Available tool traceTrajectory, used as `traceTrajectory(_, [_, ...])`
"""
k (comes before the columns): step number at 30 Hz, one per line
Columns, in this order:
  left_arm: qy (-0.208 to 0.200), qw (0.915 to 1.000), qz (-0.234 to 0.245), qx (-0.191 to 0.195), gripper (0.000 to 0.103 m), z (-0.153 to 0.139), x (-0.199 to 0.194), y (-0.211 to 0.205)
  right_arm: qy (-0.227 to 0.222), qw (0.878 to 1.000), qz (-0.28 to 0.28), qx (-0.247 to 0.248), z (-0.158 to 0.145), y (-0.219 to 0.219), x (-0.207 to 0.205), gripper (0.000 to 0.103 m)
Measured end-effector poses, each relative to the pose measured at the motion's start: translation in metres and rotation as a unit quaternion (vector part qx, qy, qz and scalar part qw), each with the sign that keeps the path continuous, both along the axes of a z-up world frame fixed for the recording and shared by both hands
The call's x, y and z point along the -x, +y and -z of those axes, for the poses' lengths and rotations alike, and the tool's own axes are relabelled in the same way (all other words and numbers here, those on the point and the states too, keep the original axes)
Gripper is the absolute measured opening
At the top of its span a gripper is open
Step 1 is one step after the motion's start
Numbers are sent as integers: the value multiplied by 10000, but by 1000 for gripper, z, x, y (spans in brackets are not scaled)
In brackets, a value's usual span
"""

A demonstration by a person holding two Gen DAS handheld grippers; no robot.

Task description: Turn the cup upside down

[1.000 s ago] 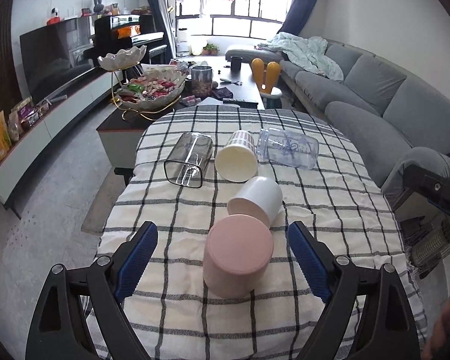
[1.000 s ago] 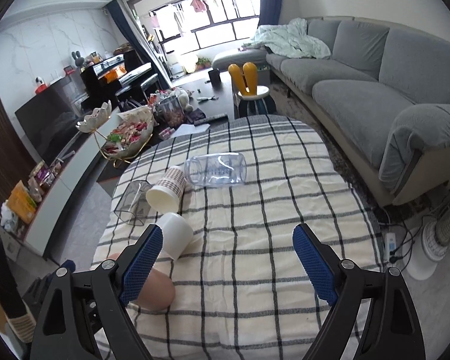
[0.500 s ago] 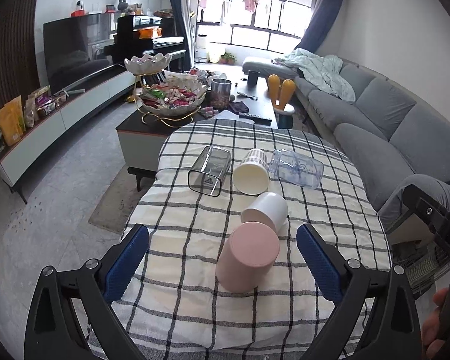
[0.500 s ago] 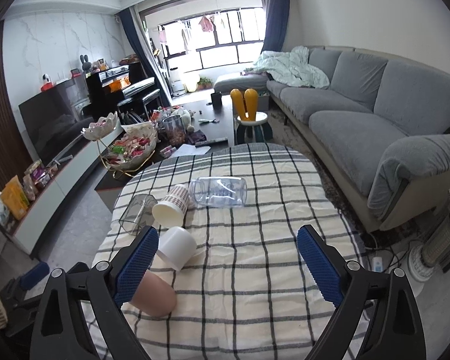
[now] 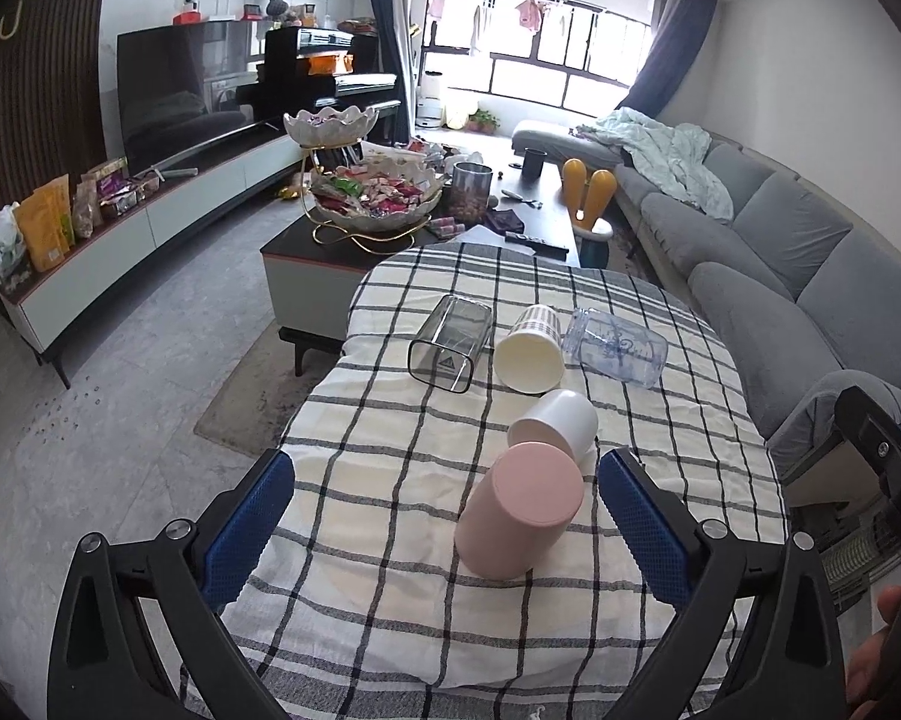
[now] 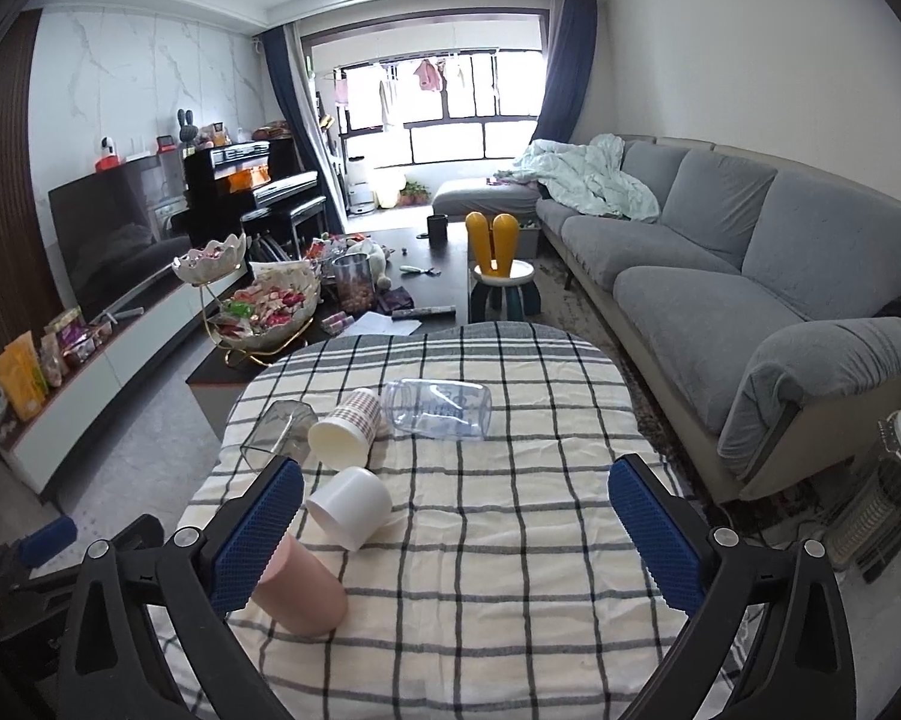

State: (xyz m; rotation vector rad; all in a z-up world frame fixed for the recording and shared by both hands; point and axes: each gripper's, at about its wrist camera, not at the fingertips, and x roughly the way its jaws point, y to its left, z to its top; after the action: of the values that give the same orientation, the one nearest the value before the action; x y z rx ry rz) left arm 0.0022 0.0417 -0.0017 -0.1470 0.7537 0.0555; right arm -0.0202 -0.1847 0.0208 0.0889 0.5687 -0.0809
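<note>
Here, both the left gripper (image 5: 444, 516) and right gripper (image 6: 453, 525) hang spread above the checked tablecloth (image 6: 510, 540).

No words, numbers or brand names can be read. The clear square-sided glass tumbler (image 5: 450, 341) lying on the checked worktop carries a small dark triangular sticker (image 5: 446, 364) near its rim; its print is too small to make out.

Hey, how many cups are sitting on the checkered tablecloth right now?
5, none apparently hidden: pink cup nearest, white cup just behind it, then a far row of clear square cup, checked cup and clear printed cup.
</note>
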Motion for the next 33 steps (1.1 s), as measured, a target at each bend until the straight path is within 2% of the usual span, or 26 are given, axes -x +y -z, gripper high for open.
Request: traceTrajectory(33, [-59,9999,27,-122,103,1,1,-5,-64,10000,-27,-65,5,-1,1,102])
